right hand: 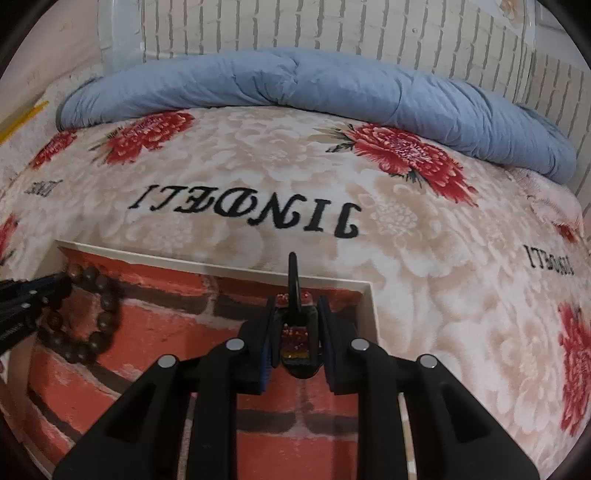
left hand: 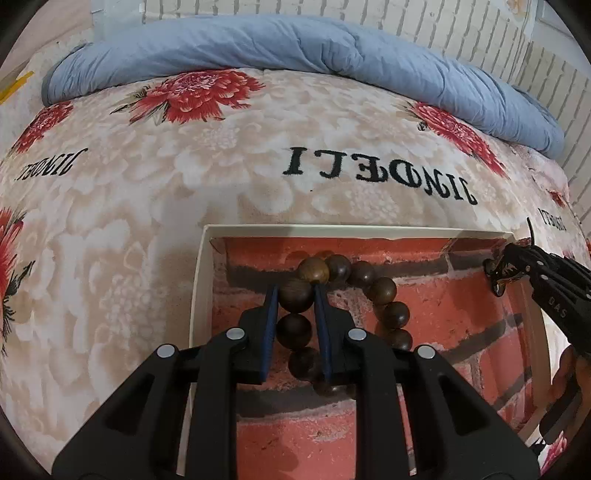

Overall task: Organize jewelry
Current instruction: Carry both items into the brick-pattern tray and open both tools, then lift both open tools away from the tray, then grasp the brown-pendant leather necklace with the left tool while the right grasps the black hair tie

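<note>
Beads of dark brown wood, strung as a bracelet [left hand: 341, 295], lie inside a shallow white cardboard box [left hand: 201, 291] lined with red brick-pattern paper; the left claw [left hand: 295, 295] is narrowed onto one bead at the loop's left side; the right claw [right hand: 295, 314] pinches a black hair clip with red glitter decoration [right hand: 295, 332] above the box's far right corner; the box rests on a bed under a cream blanket with red flowers [left hand: 147, 184]; a rolled blue quilt [left hand: 295, 44] lies along the white brick wall [right hand: 332, 26].
</note>
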Action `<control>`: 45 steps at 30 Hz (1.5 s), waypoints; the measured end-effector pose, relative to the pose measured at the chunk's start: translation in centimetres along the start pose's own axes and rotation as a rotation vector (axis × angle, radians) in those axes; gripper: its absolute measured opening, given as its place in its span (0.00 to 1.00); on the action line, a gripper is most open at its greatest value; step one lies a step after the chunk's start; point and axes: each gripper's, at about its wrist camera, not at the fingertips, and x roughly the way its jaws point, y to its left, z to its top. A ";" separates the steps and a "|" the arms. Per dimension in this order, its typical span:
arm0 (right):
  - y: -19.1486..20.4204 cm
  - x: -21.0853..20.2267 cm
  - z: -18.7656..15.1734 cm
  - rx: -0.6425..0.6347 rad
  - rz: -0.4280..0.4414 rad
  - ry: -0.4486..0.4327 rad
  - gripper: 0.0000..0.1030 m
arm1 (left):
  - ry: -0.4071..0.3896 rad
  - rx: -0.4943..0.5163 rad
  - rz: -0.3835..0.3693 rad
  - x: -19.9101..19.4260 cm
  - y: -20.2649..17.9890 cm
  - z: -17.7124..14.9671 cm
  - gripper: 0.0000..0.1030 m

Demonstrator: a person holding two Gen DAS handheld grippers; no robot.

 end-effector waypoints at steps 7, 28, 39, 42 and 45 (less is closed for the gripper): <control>-0.4 -0.3 -0.4 0.048 0.051 0.008 0.40 | -0.045 0.022 0.026 -2.1 -0.4 0.3 0.44; -4.8 -12.8 -6.9 0.091 0.048 -0.075 0.65 | -0.211 0.025 0.068 -16.9 3.7 -8.4 0.95; -4.4 -19.4 -14.0 0.066 0.048 -0.099 0.65 | -0.227 0.047 0.065 -22.8 4.9 -16.9 0.95; -4.3 -20.2 -15.5 0.063 0.040 -0.097 0.65 | -0.222 0.044 0.072 -23.7 5.4 -18.5 0.95; -4.4 -20.7 -16.9 0.075 0.042 -0.095 0.65 | -0.215 0.033 0.070 -24.2 5.8 -19.8 0.95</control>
